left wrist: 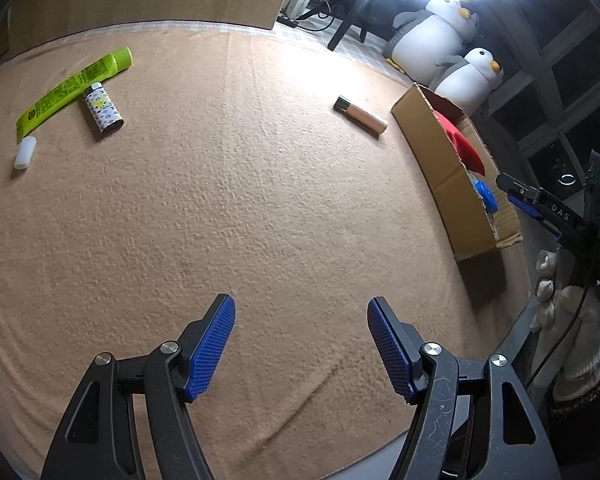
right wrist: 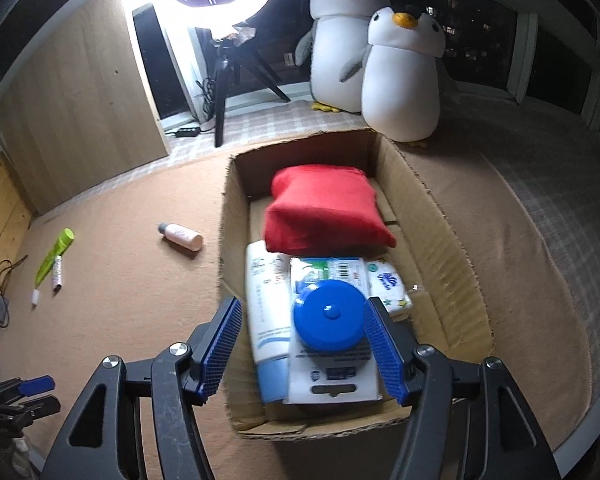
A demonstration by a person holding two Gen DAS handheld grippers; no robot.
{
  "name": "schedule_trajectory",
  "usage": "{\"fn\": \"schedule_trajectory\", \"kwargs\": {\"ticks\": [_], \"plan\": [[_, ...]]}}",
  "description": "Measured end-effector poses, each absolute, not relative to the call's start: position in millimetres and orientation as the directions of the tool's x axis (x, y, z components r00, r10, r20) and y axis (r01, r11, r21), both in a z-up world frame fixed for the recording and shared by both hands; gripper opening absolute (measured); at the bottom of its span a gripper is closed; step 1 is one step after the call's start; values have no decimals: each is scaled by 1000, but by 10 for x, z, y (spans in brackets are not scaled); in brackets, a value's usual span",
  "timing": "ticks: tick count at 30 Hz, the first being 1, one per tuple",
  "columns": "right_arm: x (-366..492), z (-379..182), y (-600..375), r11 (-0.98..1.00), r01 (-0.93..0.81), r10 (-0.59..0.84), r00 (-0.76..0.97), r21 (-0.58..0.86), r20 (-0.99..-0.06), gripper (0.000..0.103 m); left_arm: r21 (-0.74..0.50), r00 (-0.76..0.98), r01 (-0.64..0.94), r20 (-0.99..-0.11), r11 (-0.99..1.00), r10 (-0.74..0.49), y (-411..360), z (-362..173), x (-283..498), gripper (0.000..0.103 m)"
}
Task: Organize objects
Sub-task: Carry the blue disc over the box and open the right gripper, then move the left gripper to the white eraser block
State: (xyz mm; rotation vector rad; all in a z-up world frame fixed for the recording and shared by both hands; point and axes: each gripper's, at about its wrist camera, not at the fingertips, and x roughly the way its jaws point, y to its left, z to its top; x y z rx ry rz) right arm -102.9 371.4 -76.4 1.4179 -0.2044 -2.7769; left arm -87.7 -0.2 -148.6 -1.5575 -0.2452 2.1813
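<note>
Right claw point(right wrist: 300, 344) wide around blue round case point(right wrist: 327, 325), low centre, in box point(right wrist: 432, 216); pads look clear. Probably light, hard, slick plastic: grab across rim. Left claw point(left wrist: 301, 344) wide, empty.

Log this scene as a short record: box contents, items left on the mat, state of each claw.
box: red pouch, white tube, blue-lidded pack, tissues
mat: green tube, lighter, white cap, pink bottle
left claw: open, empty, over bare mat
right claw: open, over box, straddling the blue lid
</note>
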Motion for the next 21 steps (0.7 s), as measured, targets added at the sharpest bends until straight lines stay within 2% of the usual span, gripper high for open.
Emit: {"fn": "schedule_trajectory", "kwargs": {"ticks": [15, 21], "plan": [[-966, -721, 3051, -968, 135, -252, -580, 213, -775, 60, -383, -298, -189, -855, -904, 424, -461, -1492, -850, 72], [-946, -761, 2731, -954, 204, -298, -544, 221, -785, 60, -360, -348, -105, -860, -927, 373, -889, -1500, -1009, 72]]}}
